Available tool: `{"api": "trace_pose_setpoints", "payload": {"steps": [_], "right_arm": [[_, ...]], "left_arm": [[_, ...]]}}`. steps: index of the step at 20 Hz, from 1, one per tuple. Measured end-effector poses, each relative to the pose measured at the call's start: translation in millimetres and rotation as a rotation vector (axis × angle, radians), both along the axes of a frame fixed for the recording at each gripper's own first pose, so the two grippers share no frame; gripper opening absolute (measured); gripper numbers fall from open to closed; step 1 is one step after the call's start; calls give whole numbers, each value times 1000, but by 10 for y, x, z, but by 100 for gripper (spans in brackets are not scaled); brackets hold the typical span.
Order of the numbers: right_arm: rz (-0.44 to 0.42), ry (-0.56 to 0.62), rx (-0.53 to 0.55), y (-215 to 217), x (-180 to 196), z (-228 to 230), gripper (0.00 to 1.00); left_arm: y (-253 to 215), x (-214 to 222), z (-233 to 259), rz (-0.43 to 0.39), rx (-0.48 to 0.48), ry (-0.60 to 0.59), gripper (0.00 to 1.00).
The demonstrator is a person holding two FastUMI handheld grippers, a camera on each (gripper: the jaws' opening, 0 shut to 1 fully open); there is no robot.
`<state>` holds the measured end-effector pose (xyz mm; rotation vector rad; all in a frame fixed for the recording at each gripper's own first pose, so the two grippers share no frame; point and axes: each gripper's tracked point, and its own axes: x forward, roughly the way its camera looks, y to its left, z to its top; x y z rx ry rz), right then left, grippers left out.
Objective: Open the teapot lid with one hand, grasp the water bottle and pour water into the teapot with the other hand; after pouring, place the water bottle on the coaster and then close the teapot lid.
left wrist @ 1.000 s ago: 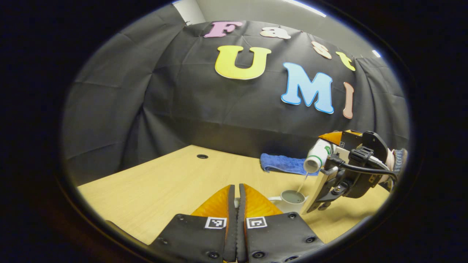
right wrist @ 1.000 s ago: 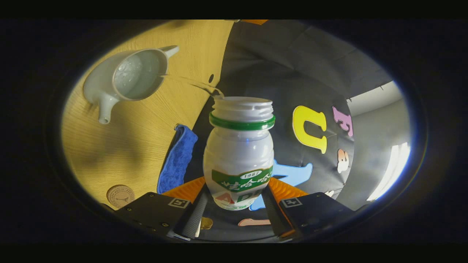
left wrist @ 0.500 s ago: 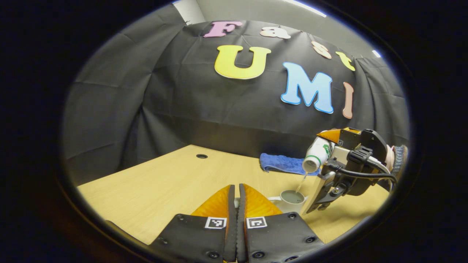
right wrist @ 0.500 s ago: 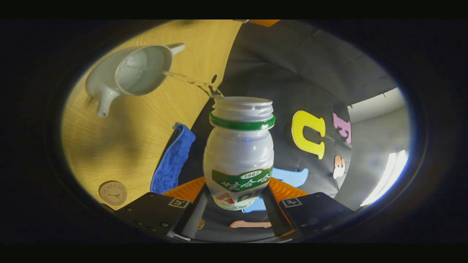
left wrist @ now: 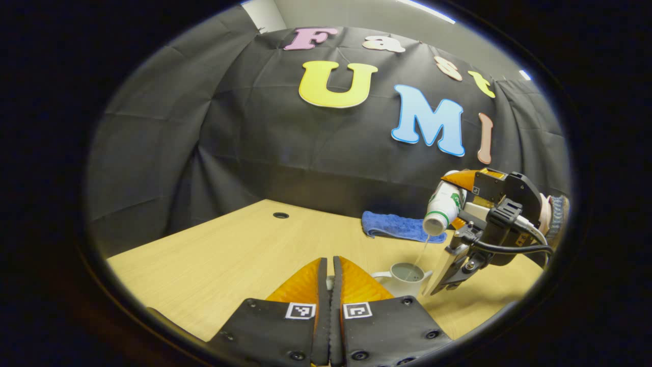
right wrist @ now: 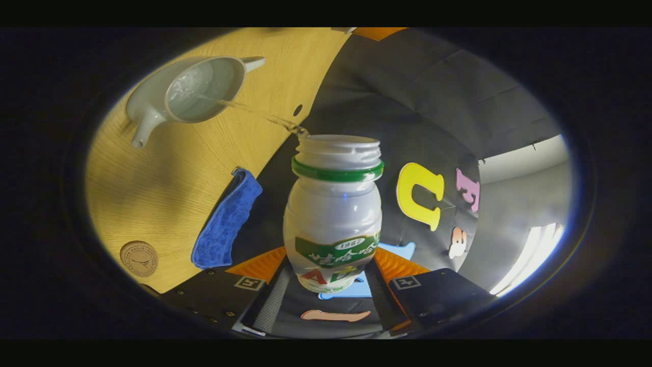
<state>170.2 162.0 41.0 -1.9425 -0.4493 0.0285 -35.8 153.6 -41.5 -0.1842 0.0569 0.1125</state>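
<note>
The white teapot (left wrist: 405, 278) stands open on the wooden table, with water in it, just right of my left gripper (left wrist: 329, 261). That gripper is shut, and a small white piece, the teapot lid (left wrist: 329, 280), shows at its fingertips. My right gripper (left wrist: 448, 221) hovers above the teapot, shut on the white water bottle (left wrist: 442, 206), which is tipped mouth-down. A thin stream of water (left wrist: 420, 252) falls into the pot. In the right gripper view the bottle (right wrist: 333, 214) sits between the fingers of the right gripper (right wrist: 331, 265), and water runs to the teapot (right wrist: 188, 92). The round coaster (right wrist: 139, 258) lies apart.
A folded blue cloth (left wrist: 397, 227) lies at the table's back edge behind the teapot, and again the blue cloth (right wrist: 226, 221) between teapot and coaster. A cable hole (left wrist: 279, 215) is in the wooden table (left wrist: 229, 260). Black cloth walls the booth.
My right gripper has risen a little and tipped the bottle more steeply; the water stream has grown longer and thinner. My left gripper has stayed in place.
</note>
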Motion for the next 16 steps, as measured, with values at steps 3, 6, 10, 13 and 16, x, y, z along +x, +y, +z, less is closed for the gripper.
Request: {"api": "trace_pose_setpoints", "payload": {"steps": [3,6,10,13,16], "right_arm": [[9,-14,-10,36,-25,12,76],[18,-43,-30,64,-37,59,75],[30,-76,-52,98,-55,104,75],[33,-98,-51,107,-75,123,75],[23,-16,30,73,-70,-14,75]], "left_arm": [[-3,-5,0,-2,1,2,6],[-9,0,-9,-2,0,2,6],[-13,1,-11,-2,-1,2,6],[-9,3,-14,-1,0,2,6],[3,-15,9,3,-4,-2,6]]}}
